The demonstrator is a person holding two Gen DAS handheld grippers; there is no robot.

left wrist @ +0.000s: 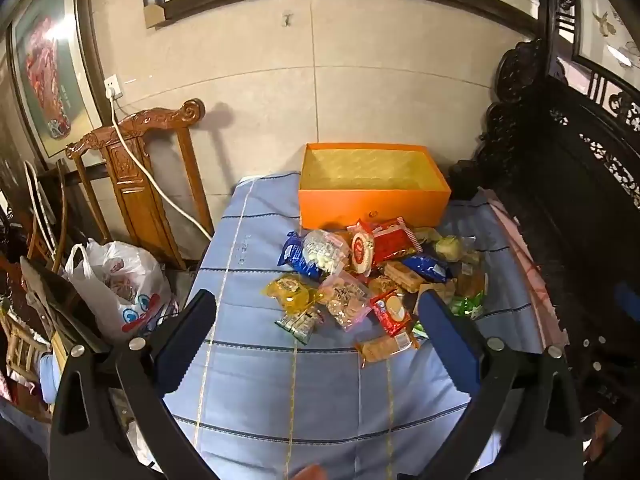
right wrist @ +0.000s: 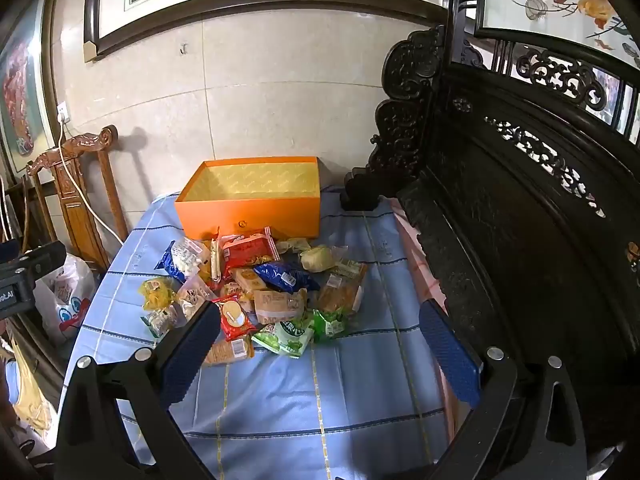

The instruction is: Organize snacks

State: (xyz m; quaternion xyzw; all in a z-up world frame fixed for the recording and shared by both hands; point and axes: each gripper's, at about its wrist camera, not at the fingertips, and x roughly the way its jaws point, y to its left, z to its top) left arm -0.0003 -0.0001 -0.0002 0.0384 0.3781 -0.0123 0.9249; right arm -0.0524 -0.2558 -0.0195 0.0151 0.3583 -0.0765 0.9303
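Observation:
A heap of several wrapped snacks lies on the blue checked tablecloth, in front of an orange box with a yellow inside and nothing in it. The right wrist view shows the same heap of snacks and orange box. My left gripper hovers open above the near side of the heap, nothing between its blue pads. My right gripper is open too, over the green packets at the heap's near edge. The left gripper's body shows at the left edge of the right wrist view.
A carved dark wooden screen stands along the table's right side. To the left are a brown carved chair, a white cable and a white plastic bag on the floor. The tiled wall is right behind the box.

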